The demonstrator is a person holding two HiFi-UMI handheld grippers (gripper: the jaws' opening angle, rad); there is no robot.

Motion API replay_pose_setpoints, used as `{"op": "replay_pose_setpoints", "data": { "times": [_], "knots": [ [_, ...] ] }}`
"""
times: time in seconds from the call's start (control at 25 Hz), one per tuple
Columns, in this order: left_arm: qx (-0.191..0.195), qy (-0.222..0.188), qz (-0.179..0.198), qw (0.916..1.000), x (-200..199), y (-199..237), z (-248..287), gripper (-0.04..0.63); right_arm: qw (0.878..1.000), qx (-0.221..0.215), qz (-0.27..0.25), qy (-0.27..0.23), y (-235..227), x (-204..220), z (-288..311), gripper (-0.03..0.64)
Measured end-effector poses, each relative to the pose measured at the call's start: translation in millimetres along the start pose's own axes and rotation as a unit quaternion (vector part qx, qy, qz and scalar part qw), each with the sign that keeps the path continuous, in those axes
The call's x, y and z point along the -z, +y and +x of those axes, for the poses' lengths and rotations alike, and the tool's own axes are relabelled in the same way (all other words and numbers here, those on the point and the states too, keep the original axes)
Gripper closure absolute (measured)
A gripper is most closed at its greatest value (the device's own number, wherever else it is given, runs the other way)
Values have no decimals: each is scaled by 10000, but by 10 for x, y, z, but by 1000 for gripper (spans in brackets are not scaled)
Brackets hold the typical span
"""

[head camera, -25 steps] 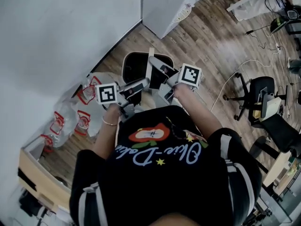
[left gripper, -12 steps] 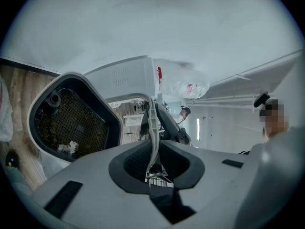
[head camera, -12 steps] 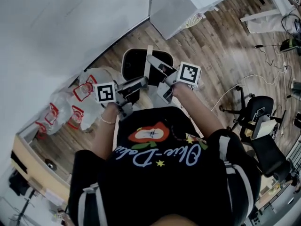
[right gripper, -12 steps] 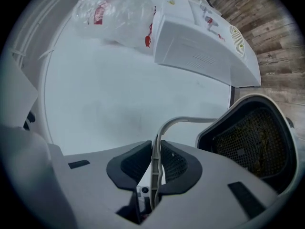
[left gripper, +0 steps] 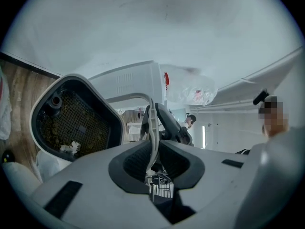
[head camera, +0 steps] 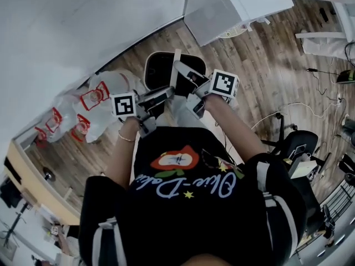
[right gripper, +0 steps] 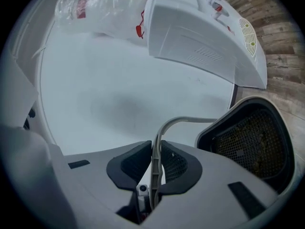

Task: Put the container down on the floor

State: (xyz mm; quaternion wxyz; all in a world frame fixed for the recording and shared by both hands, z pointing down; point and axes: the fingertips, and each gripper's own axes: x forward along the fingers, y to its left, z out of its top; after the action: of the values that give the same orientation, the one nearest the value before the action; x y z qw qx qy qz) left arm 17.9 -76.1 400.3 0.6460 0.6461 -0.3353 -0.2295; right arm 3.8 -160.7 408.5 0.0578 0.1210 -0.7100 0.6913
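The container [head camera: 164,71] is a black bin with a white rim, a mesh inside and a thin grey bail handle [head camera: 176,65]. It hangs over the wooden floor in front of the person. My left gripper [head camera: 160,97] is shut on the handle [left gripper: 151,128], with the container [left gripper: 76,120] to its left. My right gripper [head camera: 187,82] is shut on the same handle [right gripper: 190,121], with the container [right gripper: 252,142] at its lower right. In the gripper views, the left gripper [left gripper: 152,156] and right gripper [right gripper: 156,168] both pinch the thin strip between dark pads.
Clear plastic bags [head camera: 83,107] with red print lie on the floor by the white wall, left of the container. A white appliance [head camera: 222,10] stands beyond it. An office chair [head camera: 294,148] and cables are at the right, and a wooden shelf [head camera: 28,187] at the left.
The head view has swung, so floor, bags and chair have shifted in frame. Both grippers stay shut on the handle, and the container hangs in about the same place before the person.
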Motion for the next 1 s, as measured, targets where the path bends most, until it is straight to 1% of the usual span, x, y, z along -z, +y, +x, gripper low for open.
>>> {"op": "replay_pose_setpoints", "data": {
  "times": [0.12,0.28,0.4,0.52,0.64,0.72,0.84,0.88,1.0],
  "knots": [
    [-14,-76,2,10000,-62,71,78,548,9999,65,-35,80,-87,-86,41,566],
    [26,-104,-172,9998,-110,220,131,548,9999,80,-52,120,-204,-146,125,566],
    [-58,-22,-239,9997,-159,382,154,548,9998,162,17,85,-354,-189,197,566],
    [-119,117,-181,9997,-255,555,174,548,9994,309,141,64,-545,-235,293,566],
    [-217,297,-144,9992,-361,779,184,548,9987,492,76,117,-743,-284,427,566],
    [-286,371,-191,9987,-412,943,184,548,9985,525,29,136,-863,-308,529,566],
    [-356,455,-182,9982,-490,1183,202,548,9980,615,100,138,-1056,-318,675,566],
    [-384,472,-197,9980,-517,1268,210,548,9983,565,58,143,-1100,-335,740,566],
    [-423,443,-273,9977,-562,1506,227,546,9990,259,-314,201,-1214,-398,918,566]
  ]
}}
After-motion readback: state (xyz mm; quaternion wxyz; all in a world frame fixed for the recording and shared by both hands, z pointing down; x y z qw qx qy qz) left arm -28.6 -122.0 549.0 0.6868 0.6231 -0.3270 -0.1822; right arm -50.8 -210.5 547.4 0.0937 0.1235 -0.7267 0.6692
